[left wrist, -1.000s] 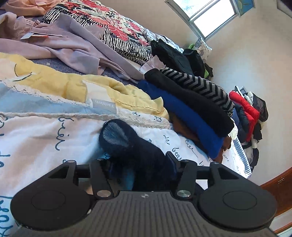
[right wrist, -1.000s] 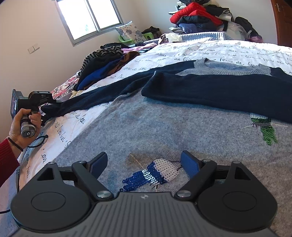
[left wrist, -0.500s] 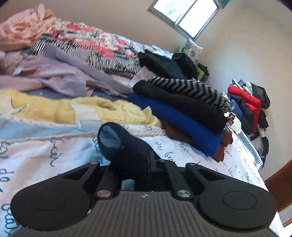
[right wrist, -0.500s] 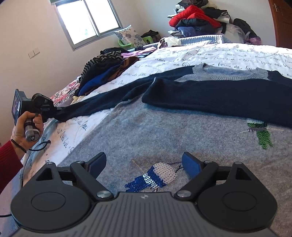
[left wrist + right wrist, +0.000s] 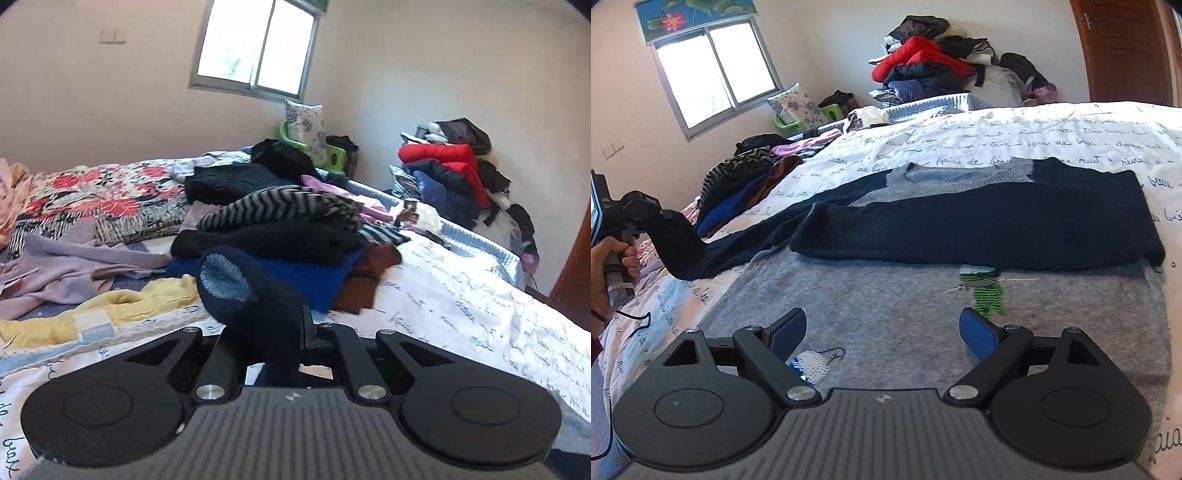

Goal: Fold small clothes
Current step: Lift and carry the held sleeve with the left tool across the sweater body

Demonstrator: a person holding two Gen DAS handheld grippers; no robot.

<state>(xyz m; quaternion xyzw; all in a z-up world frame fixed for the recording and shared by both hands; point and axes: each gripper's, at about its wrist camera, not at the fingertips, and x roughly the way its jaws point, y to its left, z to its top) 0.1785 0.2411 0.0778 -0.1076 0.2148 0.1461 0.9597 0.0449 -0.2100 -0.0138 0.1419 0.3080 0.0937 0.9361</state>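
A grey sweater (image 5: 886, 295) with navy sleeves lies flat on the white bedspread (image 5: 1034, 133). One navy sleeve (image 5: 997, 225) is folded across its chest. The other navy sleeve (image 5: 746, 243) stretches left, and its cuff (image 5: 236, 291) is lifted off the bed, with my left gripper (image 5: 301, 332) shut on it. In the right wrist view the same left gripper (image 5: 659, 216) shows at the far left, held by a hand (image 5: 617, 254). My right gripper (image 5: 882, 332) stands open above the sweater's lower hem, nothing between its fingers.
A stack of folded clothes (image 5: 280, 236) sits beside the lifted cuff. Loose yellow (image 5: 110, 306), lilac (image 5: 74, 258) and floral (image 5: 103, 199) garments cover the bed's left side. A pile of jackets (image 5: 923, 66) rises beyond the bed's far end, a wooden door (image 5: 1126, 51) at the right.
My left gripper closed on the sleeve cuff, then lifted it off the bed while rolling level. My right gripper shifted a little over the sweater's hem, still open.
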